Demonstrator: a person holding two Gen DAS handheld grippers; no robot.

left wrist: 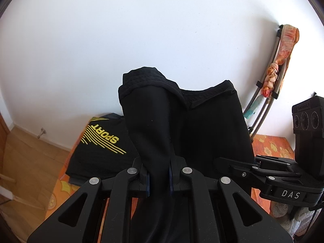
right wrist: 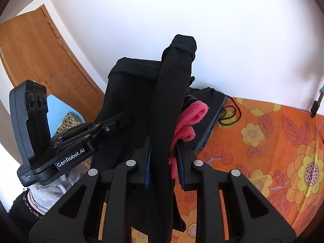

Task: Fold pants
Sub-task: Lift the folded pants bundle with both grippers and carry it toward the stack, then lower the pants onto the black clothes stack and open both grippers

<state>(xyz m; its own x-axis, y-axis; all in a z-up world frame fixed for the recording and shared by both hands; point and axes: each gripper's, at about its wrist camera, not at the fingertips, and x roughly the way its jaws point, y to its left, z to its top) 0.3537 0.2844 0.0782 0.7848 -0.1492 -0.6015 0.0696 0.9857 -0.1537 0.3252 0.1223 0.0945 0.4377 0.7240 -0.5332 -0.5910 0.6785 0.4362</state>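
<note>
Pants (left wrist: 182,125) lifted over orange floral sheet (right wrist: 273,141), white wall (left wrist: 141,30) behind.

Matt black cloth pants (left wrist: 182,125), matt black plastic claws (left wrist: 159,174) (right wrist: 164,162), fuzzy pink knit (right wrist: 190,119), glossy wooden door (right wrist: 40,50).

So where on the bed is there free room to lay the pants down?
Bare floral bedspread lies right of the red knit and the black cord. It is crowded near the wall: dark clothes there, and the SPORT shirt at the left.
</note>
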